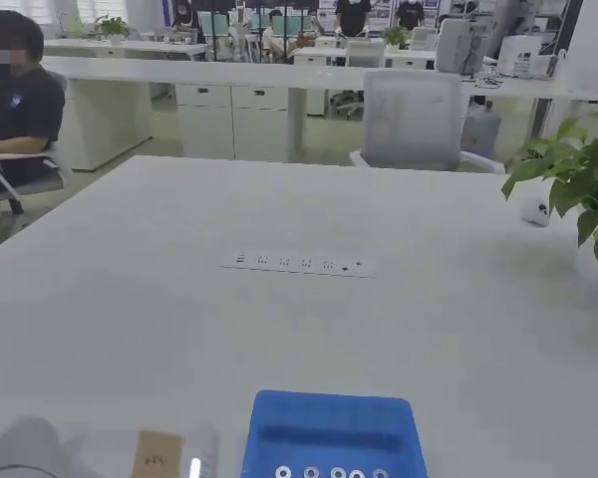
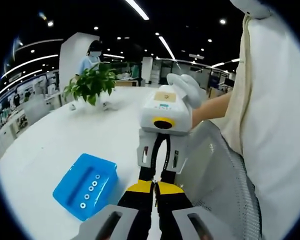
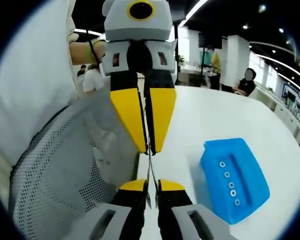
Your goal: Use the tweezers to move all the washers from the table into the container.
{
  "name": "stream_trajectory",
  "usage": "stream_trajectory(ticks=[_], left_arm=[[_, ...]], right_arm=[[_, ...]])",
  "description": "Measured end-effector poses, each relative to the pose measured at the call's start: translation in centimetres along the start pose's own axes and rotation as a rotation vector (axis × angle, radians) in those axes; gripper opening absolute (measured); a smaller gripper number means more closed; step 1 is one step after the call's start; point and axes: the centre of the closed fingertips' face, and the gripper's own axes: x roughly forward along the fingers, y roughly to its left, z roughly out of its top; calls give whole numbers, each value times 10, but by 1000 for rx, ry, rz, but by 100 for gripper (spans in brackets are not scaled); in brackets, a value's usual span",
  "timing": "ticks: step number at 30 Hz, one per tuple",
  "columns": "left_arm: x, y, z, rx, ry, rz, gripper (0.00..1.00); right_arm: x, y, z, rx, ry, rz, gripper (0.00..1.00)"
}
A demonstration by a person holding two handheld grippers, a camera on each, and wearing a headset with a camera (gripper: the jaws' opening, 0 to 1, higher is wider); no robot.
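Right gripper (image 3: 149, 189) pinches tweezers (image 3: 149, 167) near the blue container (image 3: 240, 172).

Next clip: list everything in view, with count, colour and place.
table: one, white, under everything
tray: one, blue, table's near edge
washers: five, silvery, in a row on the tray
tweezers: one, thin metal, apparently gripped at the jaw tips
power strip: one, white, mid-table
plant: one, green, table's far right
chair: one, grey, beyond the table
person: one, dark top, seated far left
left gripper: one, yellow jaws nearly together, facing the right one
right gripper: one, yellow jaws shut on tweezers
hand: one, white-gloved, on the right gripper
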Motion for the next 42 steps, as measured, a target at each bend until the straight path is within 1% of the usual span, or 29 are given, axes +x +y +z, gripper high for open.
stream_trajectory(ticks=[3, 5, 6, 7, 8, 9, 10, 13, 15, 16, 18, 19, 20, 21, 22, 23, 25, 27, 28, 31, 32, 34, 37, 38, 40, 42], left_arm=[[3, 5, -6, 43, 38, 7, 0], [6, 5, -10, 60, 62, -9, 0], [7, 8, -15, 102, 89, -4, 0], [8, 9, -17, 122, 102, -10, 0], [10, 8, -20, 122, 114, -18, 0], [11, 10, -24, 135, 136, -18, 0], [12, 11, -27, 148, 149, -21, 0], [14, 17, -37, 142, 176, -27, 0], [13, 19, -45, 135, 198, -33, 0], [12, 21, -46, 132, 199, -32, 0], [10, 25, -52, 111, 222, -37, 0], [9, 25, -55, 104, 229, -41, 0], [8, 26, -60, 85, 250, -50, 0], [8, 28, -62, 86, 253, -47, 0], [7, 28, -66, 80, 269, -47, 0], [6, 29, -69, 77, 283, -46, 0], [7, 32, -78, 86, 314, -46, 0], [8, 33, -84, 86, 332, -47, 0], [8, 32, -85, 85, 337, -48, 0], [10, 33, -90, 83, 361, -49, 0], [10, 33, -94, 85, 375, -48, 0], [11, 34, -98, 89, 390, -47, 0], [12, 34, -103, 93, 413, -45, 0], [12, 34, -106, 95, 425, -47, 0], [13, 35, -111, 107, 447, -42, 0], [15, 36, -113, 113, 460, -39, 0]], right_arm=[[2, -8, -7, 7, 15, -24, 5], [5, -12, -12, 11, 30, -35, 6], [6, -13, -14, 15, 36, -40, 6], [8, -14, -16, 14, 40, -43, 6], [10, -17, -20, 10, 50, -52, 6], [11, -18, -22, 15, 57, -57, 6], [12, -19, -25, 19, 61, -60, 6], [14, -21, -29, 39, 56, -73, 7], [15, -23, -32, 71, 45, -84, 8], [14, -25, -34, 84, 44, -96, 11], [11, -27, -35, 107, 44, -114, 17], [6, -31, -34, 119, 33, -146, 21], [3, -32, -32, 121, 17, -161, 23], [-3, -31, -28, 139, -13, -169, 26], [-7, -31, -26, 157, -34, -176, 27], [-14, -31, -23, 181, -67, -192, 30], [-25, -30, -20, 215, -103, -211, 35], [-37, -32, -22, 233, -120, -250, 39], [-41, -32, -23, 241, -124, -258, 40], [-57, -35, -31, 272, -122, -312, 43], [-65, -39, -33, 300, -138, -353, 44], [-78, -44, -34, 338, -176, -411, 47], [-94, -50, -37, 377, -207, -477, 52], [-102, -53, -38, 389, -223, -513, 54], [-111, -54, -40, 414, -229, -555, 57], [-123, -56, -45, 445, -242, -618, 62]])
